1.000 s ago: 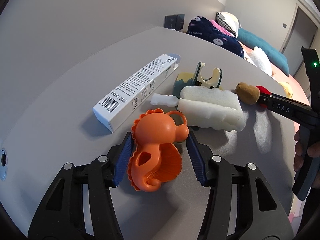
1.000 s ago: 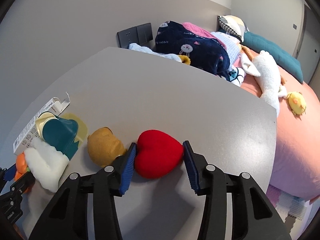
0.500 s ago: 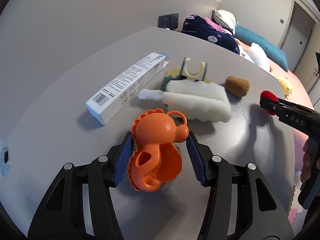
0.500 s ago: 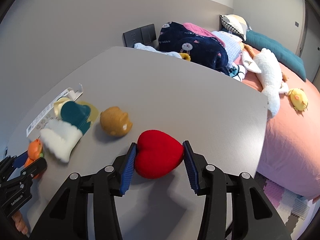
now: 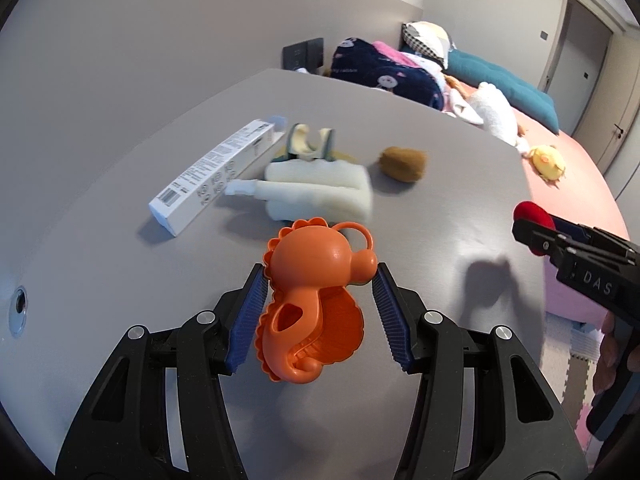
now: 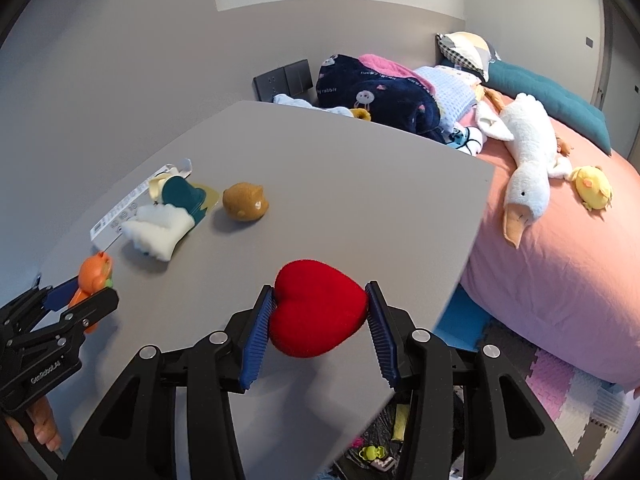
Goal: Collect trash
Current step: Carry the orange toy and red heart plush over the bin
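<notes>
Two grips are in place, one in each hand. The left gripper (image 5: 318, 312) has its blue fingers (image 5: 248, 316) closed against the sides of an orange toy (image 5: 316, 300), a moulded plastic piece with a scalloped rim and a small ring; contact falls on its rounded head, so the hold looks narrow rather than deep. The right gripper (image 6: 318, 322) has its fingers (image 6: 256, 334) pressed into both flanks of a red plush heart (image 6: 316, 308), which dents slightly under them. Both items hang clear above the grey table (image 6: 360, 184).

Left on the table, in a loose cluster toward the wall: a long white box (image 5: 212, 176), a white foam block (image 5: 316, 196) touching it, a teal and cream piece (image 5: 308, 144) just behind the foam, and a brown plush blob (image 5: 402, 164) a little apart. A bed (image 6: 560, 260) with soft toys borders the table's far side.

Judgement: the step in hand is carrying both items to a collection point. A dark bag or bin seems to lie below the table's near edge in the right wrist view, though it is too obscured to confirm. Advice: keep pressure constant on the hard toy, which could pivot out of so slim a hold; keep both items level and clear of the table edge; release only when directly over the container.
</notes>
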`<state>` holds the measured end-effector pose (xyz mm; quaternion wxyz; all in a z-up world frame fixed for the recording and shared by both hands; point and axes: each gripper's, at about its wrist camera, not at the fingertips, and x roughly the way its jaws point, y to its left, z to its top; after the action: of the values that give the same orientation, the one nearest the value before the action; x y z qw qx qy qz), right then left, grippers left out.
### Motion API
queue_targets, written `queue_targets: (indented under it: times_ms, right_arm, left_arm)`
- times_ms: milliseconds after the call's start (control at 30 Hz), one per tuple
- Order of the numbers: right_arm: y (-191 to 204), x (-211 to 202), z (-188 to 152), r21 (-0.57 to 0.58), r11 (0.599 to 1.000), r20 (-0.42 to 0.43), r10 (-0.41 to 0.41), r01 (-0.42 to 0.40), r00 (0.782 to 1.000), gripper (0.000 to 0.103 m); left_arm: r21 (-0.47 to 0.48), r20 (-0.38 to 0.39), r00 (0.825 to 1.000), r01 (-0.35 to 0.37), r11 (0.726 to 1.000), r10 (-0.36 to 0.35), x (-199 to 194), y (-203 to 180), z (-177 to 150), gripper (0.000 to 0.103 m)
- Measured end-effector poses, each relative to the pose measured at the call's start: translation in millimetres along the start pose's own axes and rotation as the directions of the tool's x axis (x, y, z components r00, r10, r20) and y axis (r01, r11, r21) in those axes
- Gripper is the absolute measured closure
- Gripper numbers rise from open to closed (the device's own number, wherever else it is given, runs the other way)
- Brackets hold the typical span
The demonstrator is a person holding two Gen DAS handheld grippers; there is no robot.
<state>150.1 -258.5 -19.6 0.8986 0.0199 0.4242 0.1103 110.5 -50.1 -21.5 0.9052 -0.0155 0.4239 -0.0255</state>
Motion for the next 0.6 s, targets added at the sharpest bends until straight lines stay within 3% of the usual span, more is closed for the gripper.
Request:
queue_targets:
  times_ms: [600]
  right_arm:
    - [-18.6, -69.8, -43.6, 0.027, 1.000, 0.053, -0.002, 0.000, 0.999, 0.055]
  left_arm:
    - [0.078, 0.021, 0.997, 0.074, 0.994, -0.075, -40.8, -62.0, -24.4, 0.050]
